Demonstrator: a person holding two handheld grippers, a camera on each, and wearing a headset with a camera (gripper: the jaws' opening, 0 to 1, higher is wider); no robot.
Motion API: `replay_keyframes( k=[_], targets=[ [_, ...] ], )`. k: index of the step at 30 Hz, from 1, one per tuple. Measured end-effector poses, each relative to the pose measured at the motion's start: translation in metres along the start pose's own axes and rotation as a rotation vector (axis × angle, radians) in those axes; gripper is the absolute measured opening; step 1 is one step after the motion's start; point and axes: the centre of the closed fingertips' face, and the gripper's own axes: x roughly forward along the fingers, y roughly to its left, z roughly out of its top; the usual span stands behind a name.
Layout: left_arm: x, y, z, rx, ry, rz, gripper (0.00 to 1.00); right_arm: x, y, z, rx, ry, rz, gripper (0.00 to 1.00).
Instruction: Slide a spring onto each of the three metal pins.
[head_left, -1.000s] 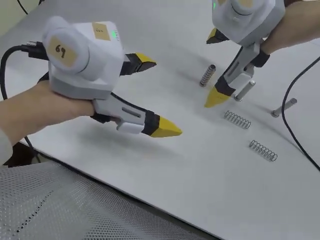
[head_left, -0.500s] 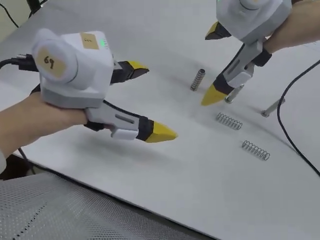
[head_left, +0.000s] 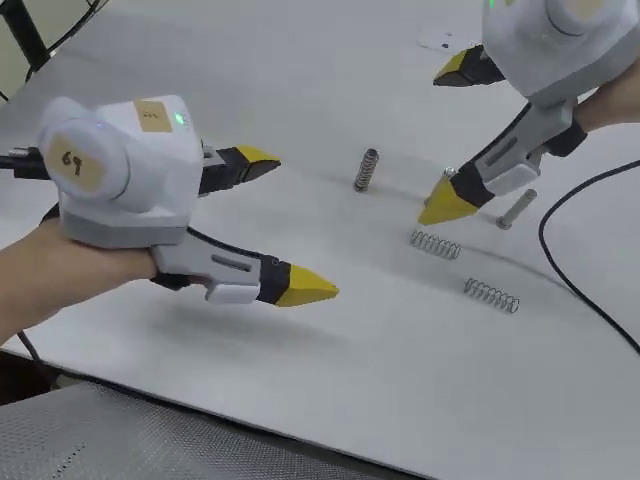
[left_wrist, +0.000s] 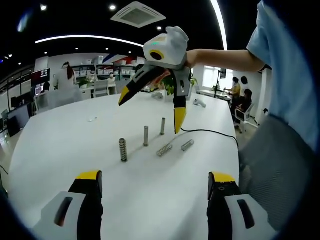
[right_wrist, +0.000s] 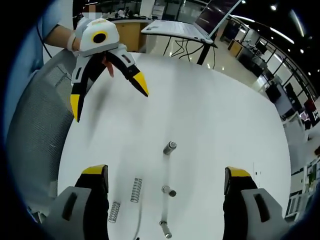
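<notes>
1. Jaws of the left gripper (head_left: 296, 226) stand wide apart with nothing between them, over the white table (head_left: 330, 400) at 9 o'clock in the head view.
2. The right gripper (head_left: 443, 142), at 2 o'clock, is spread just as wide and also empty. Its lower yellow tip is low over the table, and I cannot tell whether it touches.
3. A fitted spring (head_left: 367, 170) stands upright around the first pin (right_wrist: 171, 145), at 9 o'clock from that lower tip.
4. The middle pin (left_wrist: 146, 136) and third pin (head_left: 517, 208) are bare. In the head view the middle one sits just behind the lower tip, and the third is at 3 o'clock from it.
5. The nearer loose spring (head_left: 435, 244) lies flat at 6 o'clock from the tip. The farther loose spring (head_left: 491, 295) lies at 4 o'clock from that one, apart from it.
6. A black cable (head_left: 560, 275) curves across the table at 3 o'clock.
</notes>
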Motion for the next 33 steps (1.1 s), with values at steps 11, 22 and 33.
replay_keyframes(
  k=[11,22,33],
  targets=[
    [0.008,-0.007,0.007,0.016,0.004,-0.039,0.83,-0.039,0.008,-0.035,0.135,-0.055,-0.078,0.94],
    [0.017,-0.01,0.014,0.031,0.006,-0.072,0.83,-0.06,0.029,-0.069,0.264,-0.078,-0.132,0.94],
    [0.024,-0.012,0.015,0.043,0.015,-0.1,0.83,-0.071,0.048,-0.092,0.363,-0.099,-0.171,0.93]
  ],
)
